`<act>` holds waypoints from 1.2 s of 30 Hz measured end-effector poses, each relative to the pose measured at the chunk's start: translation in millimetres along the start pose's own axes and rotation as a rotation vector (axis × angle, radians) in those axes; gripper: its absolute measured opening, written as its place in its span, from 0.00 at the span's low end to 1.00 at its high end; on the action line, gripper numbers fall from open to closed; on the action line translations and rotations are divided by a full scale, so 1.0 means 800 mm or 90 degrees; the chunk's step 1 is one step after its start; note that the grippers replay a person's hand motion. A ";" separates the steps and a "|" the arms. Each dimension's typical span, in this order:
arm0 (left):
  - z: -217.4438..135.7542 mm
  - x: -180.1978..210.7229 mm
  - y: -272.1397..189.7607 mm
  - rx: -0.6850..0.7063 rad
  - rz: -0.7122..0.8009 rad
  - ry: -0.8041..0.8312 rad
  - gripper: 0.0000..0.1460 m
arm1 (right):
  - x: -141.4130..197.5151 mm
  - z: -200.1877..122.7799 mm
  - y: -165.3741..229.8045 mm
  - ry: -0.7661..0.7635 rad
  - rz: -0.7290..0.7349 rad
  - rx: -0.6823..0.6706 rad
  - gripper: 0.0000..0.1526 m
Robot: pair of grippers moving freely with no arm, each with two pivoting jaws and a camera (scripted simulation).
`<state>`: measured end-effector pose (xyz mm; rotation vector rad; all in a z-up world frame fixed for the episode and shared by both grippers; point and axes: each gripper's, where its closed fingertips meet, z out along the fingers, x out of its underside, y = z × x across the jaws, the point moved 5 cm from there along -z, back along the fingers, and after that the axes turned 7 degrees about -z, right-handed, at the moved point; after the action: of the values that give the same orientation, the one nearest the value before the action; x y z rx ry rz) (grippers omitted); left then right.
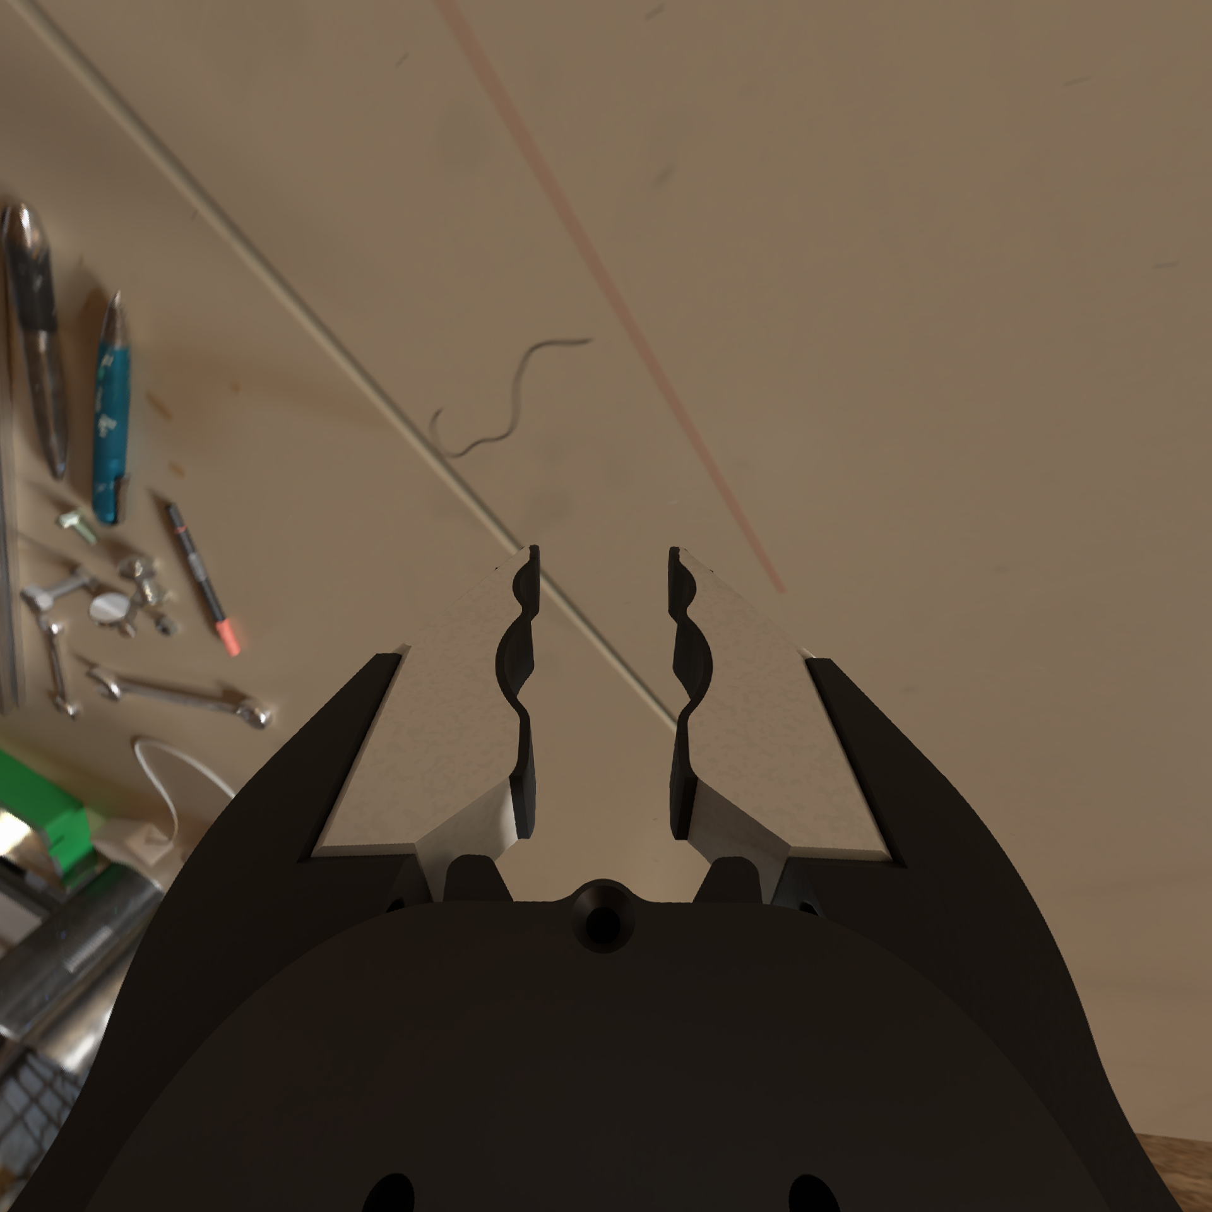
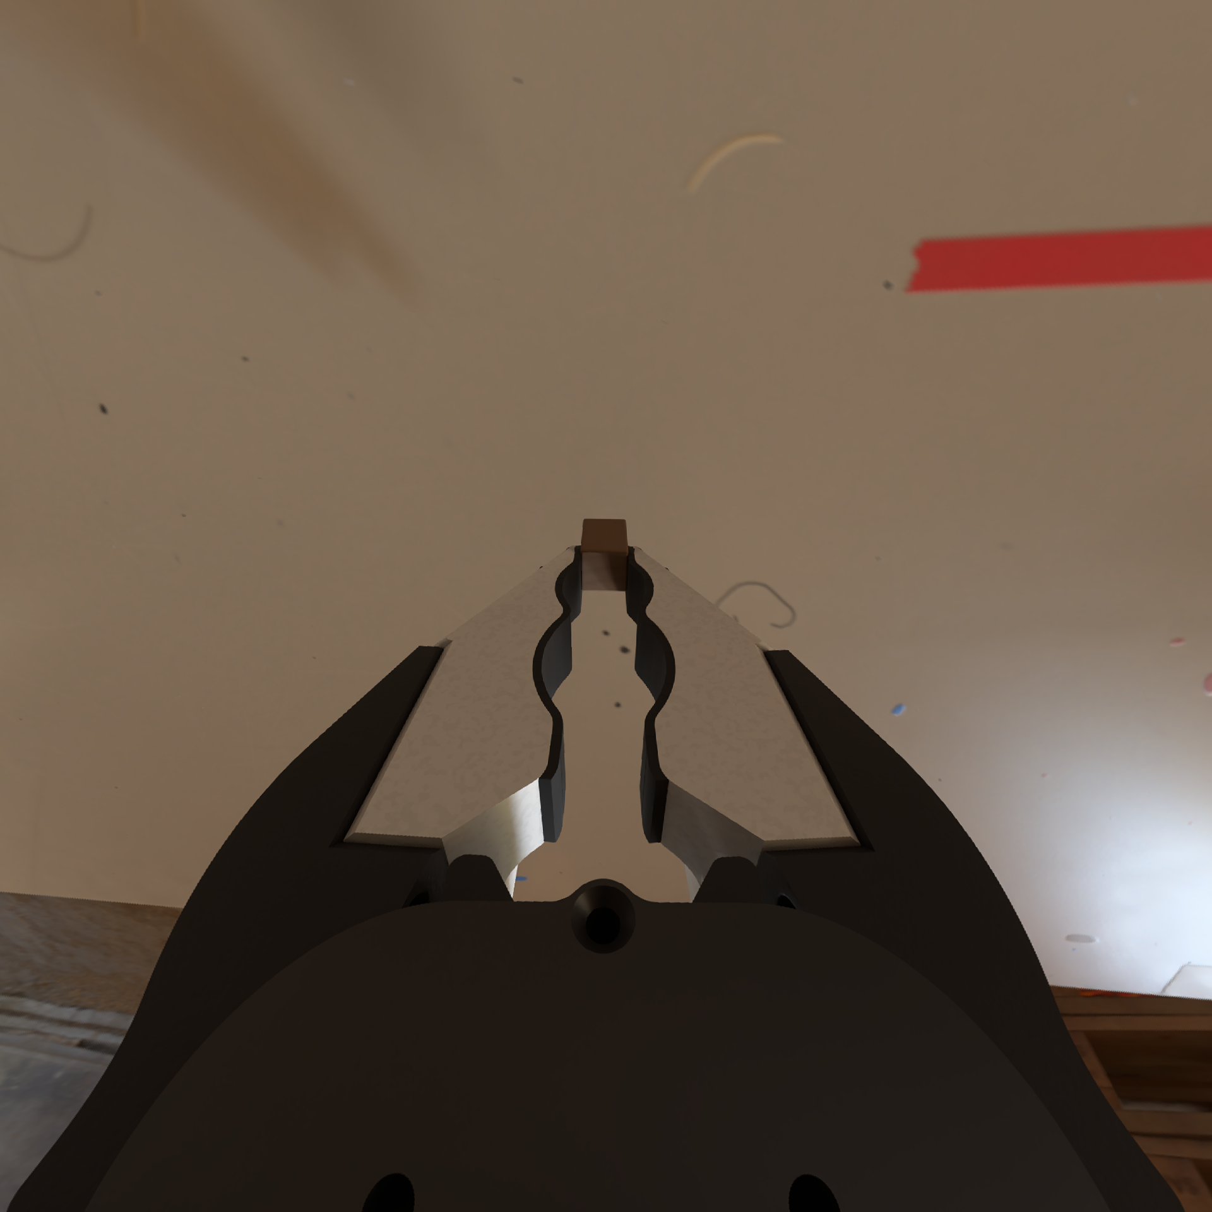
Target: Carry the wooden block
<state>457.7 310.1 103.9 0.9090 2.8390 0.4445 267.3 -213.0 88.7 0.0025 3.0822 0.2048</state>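
Observation:
In the right wrist view a small brown wooden block (image 2: 604,539) sits clamped between my right gripper's (image 2: 604,557) fingertips, its far end sticking out past them above the beige tabletop (image 2: 459,393). My left gripper (image 1: 603,557) is open and empty over the same beige surface (image 1: 852,328), with a clear gap between its fingers. The block does not show in the left wrist view.
In the left wrist view, tools lie at the left: pliers (image 1: 39,328), a blue-handled tool (image 1: 110,420), a red-tipped pencil (image 1: 200,577), a wrench (image 1: 183,698), bolts (image 1: 111,603), a green-and-metal vise (image 1: 46,872). A red tape strip (image 2: 1062,265) lies at the right in the right wrist view.

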 end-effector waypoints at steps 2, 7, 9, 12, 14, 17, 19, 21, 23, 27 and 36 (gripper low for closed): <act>-0.009 -0.006 -0.030 0.019 0.034 -0.024 0.27 | -0.007 0.002 0.016 -0.005 -0.023 0.000 0.08; -0.023 -0.008 -0.083 -0.018 0.126 -0.043 0.33 | -0.015 0.007 0.043 0.000 -0.077 -0.025 0.08; -0.026 -0.004 -0.094 -0.017 0.146 -0.042 0.33 | -0.016 0.007 0.044 0.004 -0.079 -0.030 0.08; -0.030 0.003 -0.106 -0.021 0.163 -0.038 0.34 | -0.017 0.009 0.043 0.009 -0.068 -0.046 0.08; -0.032 0.004 -0.113 -0.027 0.172 -0.038 0.35 | -0.019 0.013 0.043 0.016 -0.066 -0.045 0.08; -0.034 0.006 -0.119 -0.031 0.180 -0.036 0.35 | -0.020 0.014 0.043 0.021 -0.078 -0.027 0.08; -0.035 0.008 -0.122 -0.020 0.183 -0.034 0.36 | -0.020 0.014 0.044 0.022 -0.081 -0.019 0.08; -0.036 0.010 -0.123 0.013 0.185 -0.033 0.37 | -0.020 0.015 0.044 0.021 -0.080 -0.014 0.08; -0.040 0.013 -0.124 0.070 0.185 -0.024 0.37 | -0.020 0.015 0.044 0.019 -0.075 -0.014 0.08; -0.059 0.014 -0.117 0.124 0.176 -0.057 0.33 | -0.019 0.015 0.044 0.018 -0.058 -0.026 0.08; -0.164 0.001 -0.067 0.038 0.102 -0.441 0.38 | -0.039 0.019 0.038 0.019 0.018 -0.042 0.08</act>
<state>400.7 237.7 211.6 1.0518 2.1677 0.0349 299.2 -181.0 79.6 0.0399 3.1051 0.3096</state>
